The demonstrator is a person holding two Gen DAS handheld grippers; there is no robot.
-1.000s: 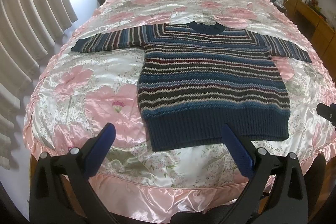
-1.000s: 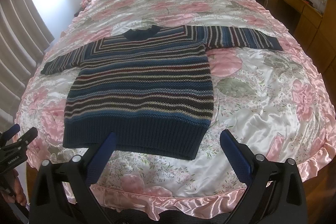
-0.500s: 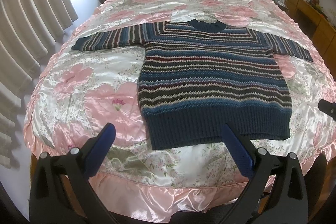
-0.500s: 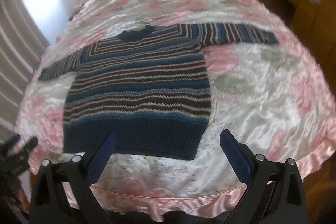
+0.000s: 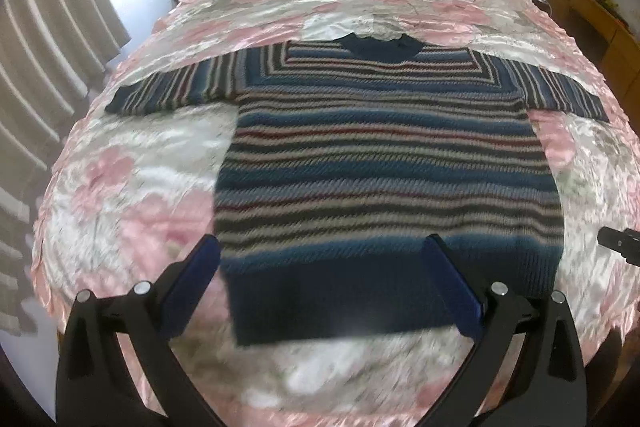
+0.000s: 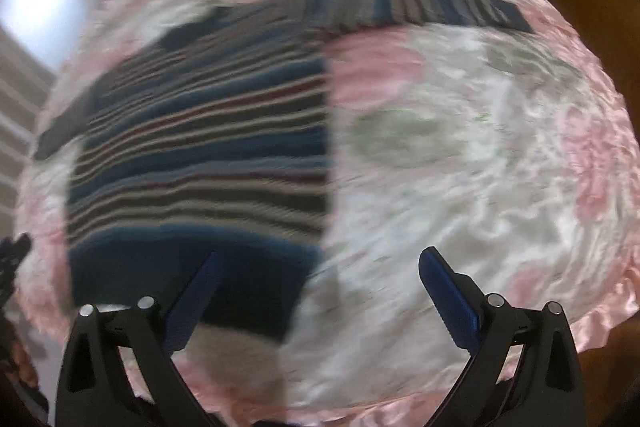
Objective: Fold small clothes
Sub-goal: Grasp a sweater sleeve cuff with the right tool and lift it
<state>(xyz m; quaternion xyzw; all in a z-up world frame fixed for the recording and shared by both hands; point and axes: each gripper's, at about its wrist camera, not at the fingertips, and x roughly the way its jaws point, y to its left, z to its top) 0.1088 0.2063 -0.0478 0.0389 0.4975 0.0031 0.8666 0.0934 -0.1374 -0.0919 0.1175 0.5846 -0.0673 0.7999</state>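
Both grippers have closed in, jaws wide and empty, on the flat striped sweater [image 5: 384, 163].

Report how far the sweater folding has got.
Done: the striped sweater lies flat on the floral bedspread, both sleeves spread out to the sides. In hand: nothing is gripped; the left claw and right claw are open, near the hem end of the sweater. The right wrist view is blurred. Left: every fold, since the sleeves and body show none yet.
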